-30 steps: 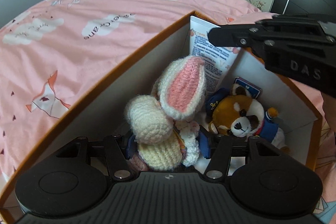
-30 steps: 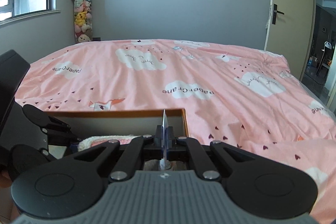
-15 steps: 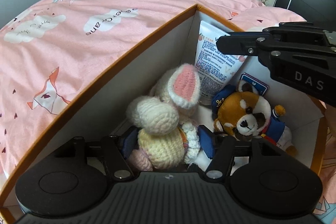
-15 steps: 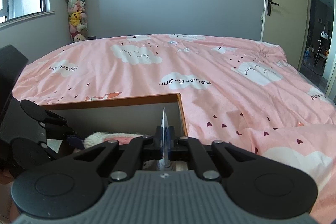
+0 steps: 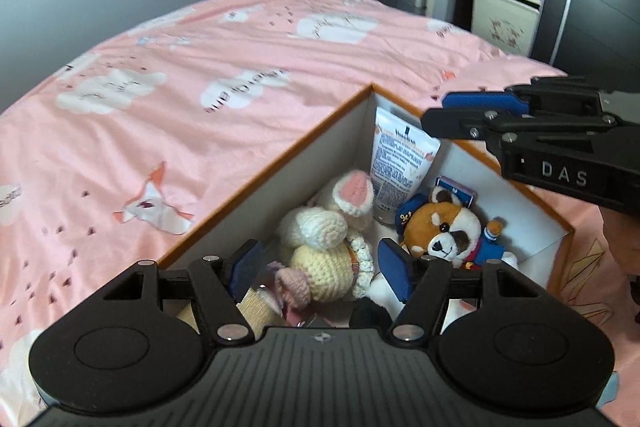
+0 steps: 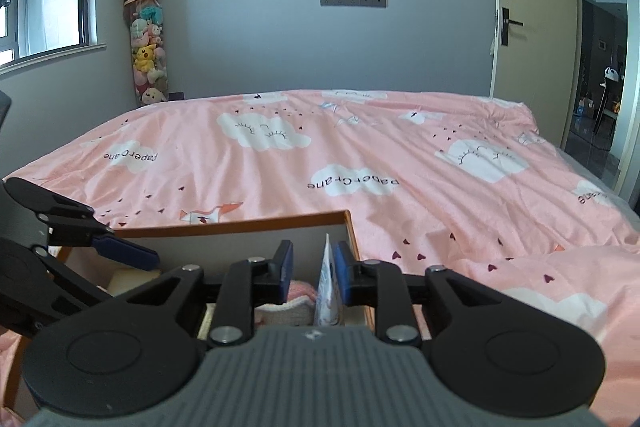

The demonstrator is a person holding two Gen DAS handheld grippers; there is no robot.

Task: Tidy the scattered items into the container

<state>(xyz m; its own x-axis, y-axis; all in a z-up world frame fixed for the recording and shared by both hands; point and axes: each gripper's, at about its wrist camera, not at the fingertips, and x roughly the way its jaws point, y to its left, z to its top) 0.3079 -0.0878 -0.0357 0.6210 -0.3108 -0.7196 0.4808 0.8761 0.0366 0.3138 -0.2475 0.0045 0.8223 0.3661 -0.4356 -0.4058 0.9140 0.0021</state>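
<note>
- Left wrist view: the box [image 5: 256, 183], orange-rimmed with white inner walls, sits on the pink bedspread [image 5: 200, 67]; its far corner points to 12 o'clock, one rim running down to 8 o'clock and the other to 4 o'clock.
- The left gripper [image 5: 320, 267] hangs above the near part of the box, jaws spread wide and opening, with the crocheted bunny [image 5: 320, 251] lying between them, loose from both pads.
- Inside, the red panda plush [image 5: 444, 231] lies at 3 o'clock of the bunny, touching it or nearly so; the lotion tube [image 5: 400, 163] leans upright in the far corner at 12 o'clock, and a small blue card [image 5: 460, 187] rests against the right wall behind the panda.
- The floor of the box is mostly filled; free room lies above the rim and over the bedspread from 9 to 12 o'clock.
- The right gripper [image 5: 444, 111] reaches in from 3 o'clock over the right rim, just above the tube's top, narrowing the way on that side.
- Right wrist view: the right gripper's [image 6: 310, 269] jaws are opening; the tube's flat edge [image 6: 328, 287] stands between them, close against the right pad, clear of the left one.
- Dark furniture [image 5: 592, 7] stands beyond the bed at 2 o'clock.
</note>
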